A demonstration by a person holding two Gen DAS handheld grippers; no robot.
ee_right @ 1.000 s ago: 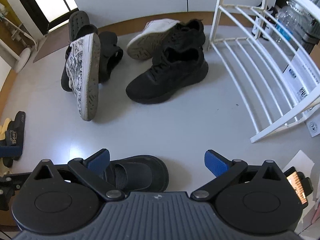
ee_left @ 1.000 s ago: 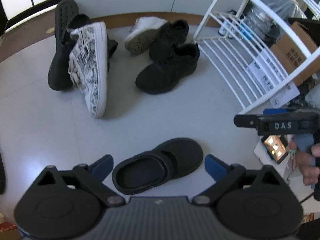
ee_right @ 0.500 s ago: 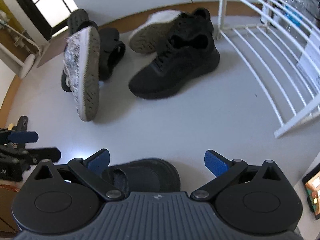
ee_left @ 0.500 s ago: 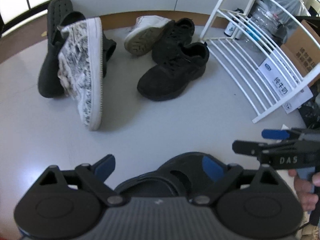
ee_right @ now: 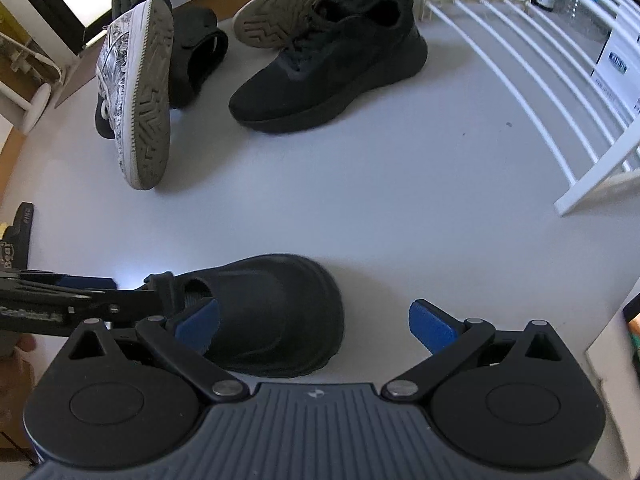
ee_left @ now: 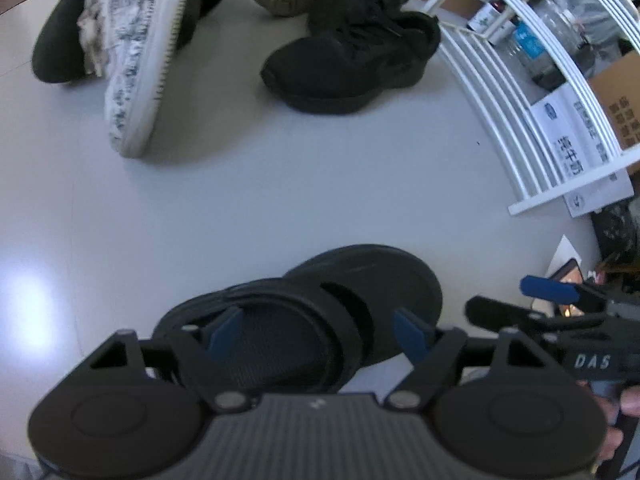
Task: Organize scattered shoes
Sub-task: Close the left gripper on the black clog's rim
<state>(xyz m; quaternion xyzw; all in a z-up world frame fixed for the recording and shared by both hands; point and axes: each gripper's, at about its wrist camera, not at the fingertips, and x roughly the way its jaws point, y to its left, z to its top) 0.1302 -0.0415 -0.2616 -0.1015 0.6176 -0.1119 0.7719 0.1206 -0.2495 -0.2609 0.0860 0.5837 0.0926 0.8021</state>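
Note:
A black clog [ee_left: 340, 300] lies on the pale floor right below my left gripper [ee_left: 320, 330]. The left gripper is open, one fingertip inside the clog's opening and the other outside its right side. The same clog [ee_right: 276, 304] lies under my right gripper [ee_right: 314, 322], which is open, its left fingertip over the clog's opening. A black sneaker [ee_right: 328, 68], a white patterned sneaker on its side [ee_right: 140, 92], a white sneaker sole-up [ee_right: 272, 20] and more black shoes lie further off.
A white wire shoe rack [ee_left: 520, 92] stands at the right, also in the right wrist view [ee_right: 560, 92]. Bottles and cardboard boxes [ee_left: 616, 92] sit behind it. A phone and paper [ee_left: 568, 276] lie near the right gripper. A dark sandal [ee_right: 16, 232] lies at far left.
Both grippers have dropped lower and closer to the black clog. The left gripper's fingers now straddle the clog's right wall, and its jaws have narrowed a little.

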